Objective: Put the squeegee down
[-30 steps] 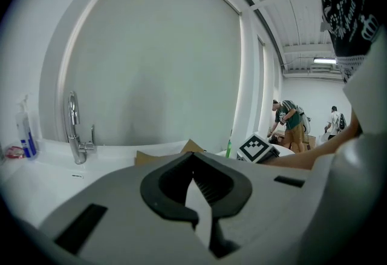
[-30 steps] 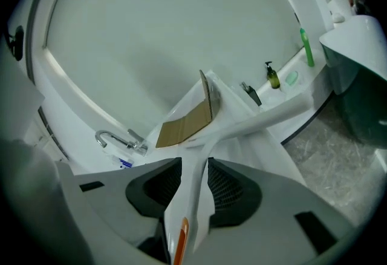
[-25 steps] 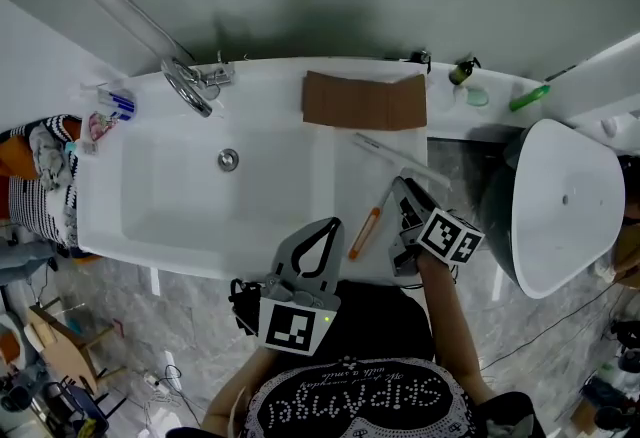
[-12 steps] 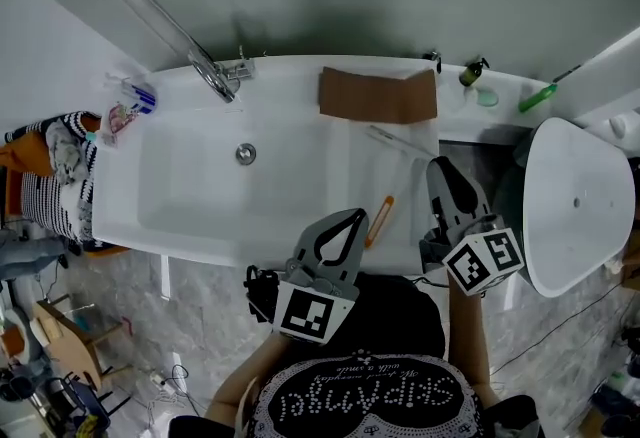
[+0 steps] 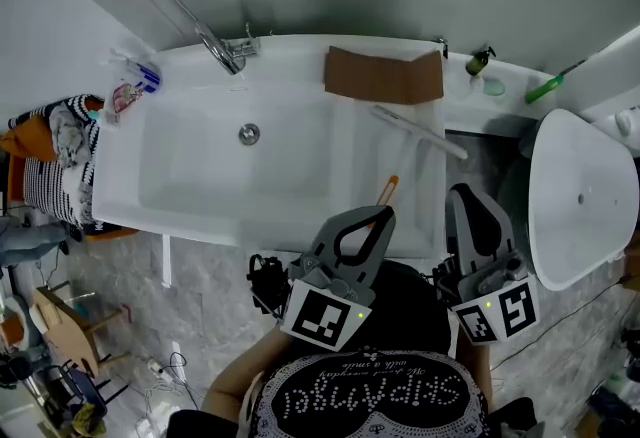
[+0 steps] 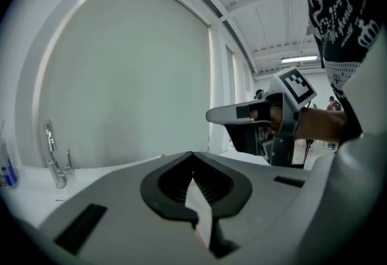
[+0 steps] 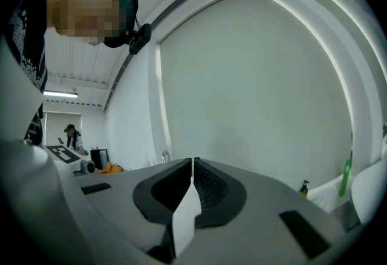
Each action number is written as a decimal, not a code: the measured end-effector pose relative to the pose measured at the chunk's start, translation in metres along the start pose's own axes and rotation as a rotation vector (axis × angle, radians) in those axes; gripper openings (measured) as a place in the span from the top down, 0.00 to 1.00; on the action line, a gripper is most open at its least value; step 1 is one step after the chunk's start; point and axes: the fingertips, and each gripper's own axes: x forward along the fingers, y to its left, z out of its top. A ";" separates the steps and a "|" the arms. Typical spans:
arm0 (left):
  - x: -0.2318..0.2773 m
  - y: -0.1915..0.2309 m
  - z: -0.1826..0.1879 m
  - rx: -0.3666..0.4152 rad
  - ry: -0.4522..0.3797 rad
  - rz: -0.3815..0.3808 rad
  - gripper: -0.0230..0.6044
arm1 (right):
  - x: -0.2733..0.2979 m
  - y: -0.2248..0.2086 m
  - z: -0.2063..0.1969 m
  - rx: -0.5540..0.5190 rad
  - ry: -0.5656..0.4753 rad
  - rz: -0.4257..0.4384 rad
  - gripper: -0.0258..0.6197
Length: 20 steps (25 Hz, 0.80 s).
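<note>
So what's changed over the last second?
The right gripper has drawn back from the squeegee toward the person and shut its jaws, empty. The squeegee stays lying on the bathtub ledge; the left gripper stays shut.

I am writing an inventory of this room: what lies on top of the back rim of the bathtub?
A brown cardboard sheet lies across the back rim of the bathtub, and the tap stands on it further left. Whatever is under the cardboard cannot be seen.

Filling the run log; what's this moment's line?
squeegee: lying on bathtub | left gripper: shut, empty | right gripper: shut, empty
</note>
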 end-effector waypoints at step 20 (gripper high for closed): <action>0.006 -0.022 0.002 0.009 -0.041 -0.018 0.96 | -0.018 0.030 -0.040 -0.060 0.093 0.032 0.91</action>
